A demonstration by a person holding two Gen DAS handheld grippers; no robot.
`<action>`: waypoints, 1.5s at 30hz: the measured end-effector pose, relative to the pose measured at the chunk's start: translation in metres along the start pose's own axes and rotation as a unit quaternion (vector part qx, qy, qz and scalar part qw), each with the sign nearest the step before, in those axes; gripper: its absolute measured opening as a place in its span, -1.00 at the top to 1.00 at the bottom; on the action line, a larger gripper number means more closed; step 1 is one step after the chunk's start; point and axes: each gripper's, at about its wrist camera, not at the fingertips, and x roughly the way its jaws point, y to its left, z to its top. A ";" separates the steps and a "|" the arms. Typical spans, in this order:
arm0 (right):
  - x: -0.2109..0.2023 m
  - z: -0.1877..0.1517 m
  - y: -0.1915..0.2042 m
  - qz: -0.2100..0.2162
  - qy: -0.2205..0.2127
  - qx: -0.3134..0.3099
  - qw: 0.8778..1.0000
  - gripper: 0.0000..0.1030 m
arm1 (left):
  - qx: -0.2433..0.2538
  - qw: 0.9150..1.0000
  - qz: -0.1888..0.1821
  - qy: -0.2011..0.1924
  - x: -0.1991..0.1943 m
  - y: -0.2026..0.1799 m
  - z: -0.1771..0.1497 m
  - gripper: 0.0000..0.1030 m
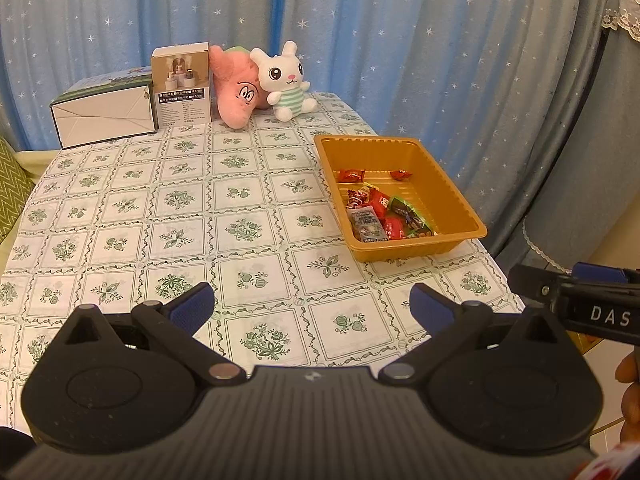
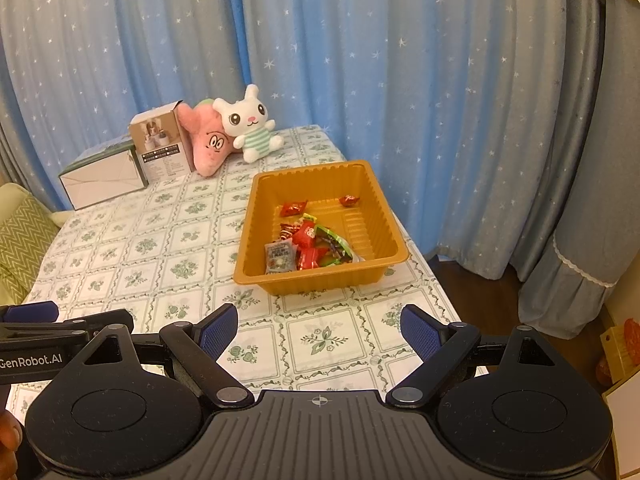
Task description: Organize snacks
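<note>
An orange plastic tray (image 1: 452, 188) (image 2: 384, 216) stands near the table's right edge. Inside lie several wrapped snacks (image 1: 384, 216) (image 2: 308, 246), mostly red, with a grey packet and a green one at the near end, and two red candies at the far end. My left gripper (image 1: 312, 308) is open and empty, held above the tablecloth to the near left of the tray. My right gripper (image 2: 318, 330) is open and empty, held above the table just in front of the tray. Each gripper shows at the edge of the other's view.
At the table's far end stand a white box (image 1: 106, 116) (image 2: 104, 178), a small product box (image 1: 182, 84) (image 2: 160, 146), a pink star plush (image 1: 236, 88) (image 2: 208, 144) and a white rabbit plush (image 1: 282, 78) (image 2: 250, 126). Blue star curtains hang behind. A green cushion (image 2: 20, 232) lies left.
</note>
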 end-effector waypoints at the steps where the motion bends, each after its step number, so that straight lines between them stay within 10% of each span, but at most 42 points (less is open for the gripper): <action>1: 0.000 0.000 0.000 0.000 0.000 0.000 1.000 -0.71 | 0.000 1.000 0.000 0.000 0.000 0.000 0.000 -1.00; 45: 0.001 -0.005 -0.002 0.000 0.003 0.004 1.000 -0.71 | 0.000 1.000 -0.002 0.001 -0.002 0.000 -0.002 -1.00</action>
